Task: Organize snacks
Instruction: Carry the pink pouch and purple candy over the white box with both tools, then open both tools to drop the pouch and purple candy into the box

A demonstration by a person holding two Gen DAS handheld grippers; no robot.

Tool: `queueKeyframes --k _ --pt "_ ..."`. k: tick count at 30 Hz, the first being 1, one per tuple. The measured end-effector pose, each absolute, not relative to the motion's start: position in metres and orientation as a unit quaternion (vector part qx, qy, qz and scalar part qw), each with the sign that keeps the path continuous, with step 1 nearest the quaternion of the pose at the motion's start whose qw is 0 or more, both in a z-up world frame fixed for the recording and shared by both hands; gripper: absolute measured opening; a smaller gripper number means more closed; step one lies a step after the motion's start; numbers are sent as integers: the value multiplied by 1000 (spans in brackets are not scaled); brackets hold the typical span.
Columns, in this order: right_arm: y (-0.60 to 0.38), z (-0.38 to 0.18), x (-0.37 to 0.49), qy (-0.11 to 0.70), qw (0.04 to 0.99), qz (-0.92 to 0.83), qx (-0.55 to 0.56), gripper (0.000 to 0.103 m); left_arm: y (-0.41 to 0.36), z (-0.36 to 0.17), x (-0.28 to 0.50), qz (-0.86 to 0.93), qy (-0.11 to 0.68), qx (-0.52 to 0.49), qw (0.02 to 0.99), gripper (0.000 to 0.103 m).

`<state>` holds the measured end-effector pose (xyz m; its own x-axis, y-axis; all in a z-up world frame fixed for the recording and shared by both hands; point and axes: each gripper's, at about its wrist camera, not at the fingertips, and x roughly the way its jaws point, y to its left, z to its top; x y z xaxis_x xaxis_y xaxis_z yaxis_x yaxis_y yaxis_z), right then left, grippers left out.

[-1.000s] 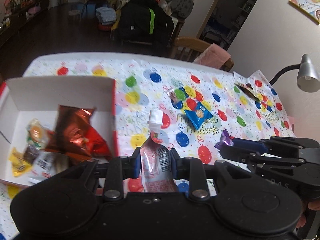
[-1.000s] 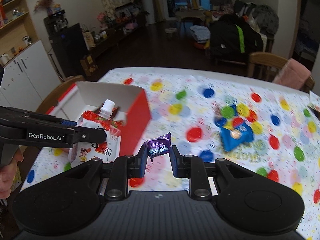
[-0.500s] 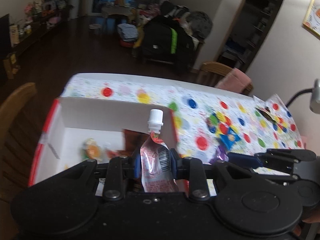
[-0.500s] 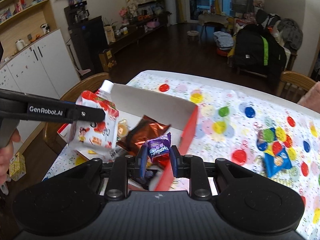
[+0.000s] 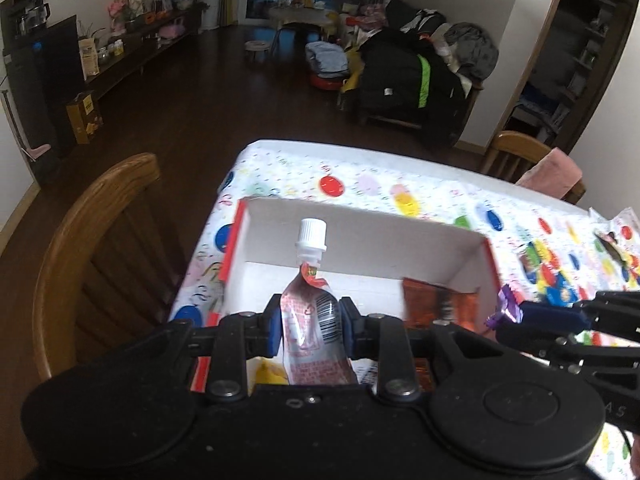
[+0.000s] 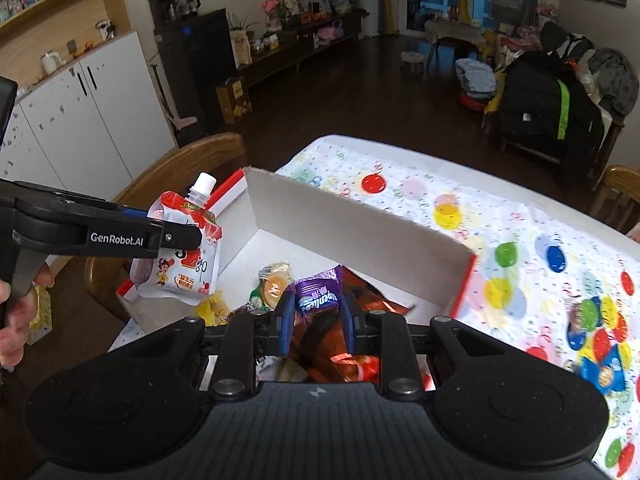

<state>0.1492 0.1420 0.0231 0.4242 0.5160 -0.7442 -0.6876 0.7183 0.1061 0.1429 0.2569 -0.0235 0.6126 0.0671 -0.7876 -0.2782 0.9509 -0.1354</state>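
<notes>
My left gripper (image 5: 308,328) is shut on a red-and-white spouted pouch (image 5: 312,320) with a white cap, held over the white cardboard box (image 5: 360,236) with red outer sides. Seen from the right wrist, that pouch (image 6: 180,256) hangs at the box's left end. The right gripper (image 6: 316,314) is shut on a small purple candy packet (image 6: 318,298) above the box's inside, over a shiny red-brown bag (image 6: 340,344). A round orange jelly cup (image 6: 274,280) and yellow wrappers lie in the box. In the left wrist view the right gripper (image 5: 516,316) shows at the right with the purple packet.
A blue snack packet (image 6: 604,372) lies on the balloon-print tablecloth (image 6: 520,240) to the right of the box. A wooden chair (image 5: 100,248) stands at the table's left end, another chair (image 5: 520,152) at the far side. A hand (image 6: 16,320) holds the left gripper.
Both grippers have swung left from over the tablecloth to over the box, each keeping its snack. The box now sits straight ahead of both cameras.
</notes>
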Motion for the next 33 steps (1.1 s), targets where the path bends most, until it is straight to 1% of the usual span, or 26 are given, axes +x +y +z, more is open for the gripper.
queueKeyframes --k 8,17,25,33 --pt "182 -3 163 415 825 361 -133 24 276 -49 154 103 454 -114 878 26" --pt "195 -21 165 433 809 366 -155 24 279 -75 162 103 479 -109 865 26" --pt "198 -29 161 441 803 366 -163 24 273 -84 167 95 485 -95 864 26" --pt "194 -23 154 439 805 365 -161 25 263 -86 171 88 488 -71 866 27"
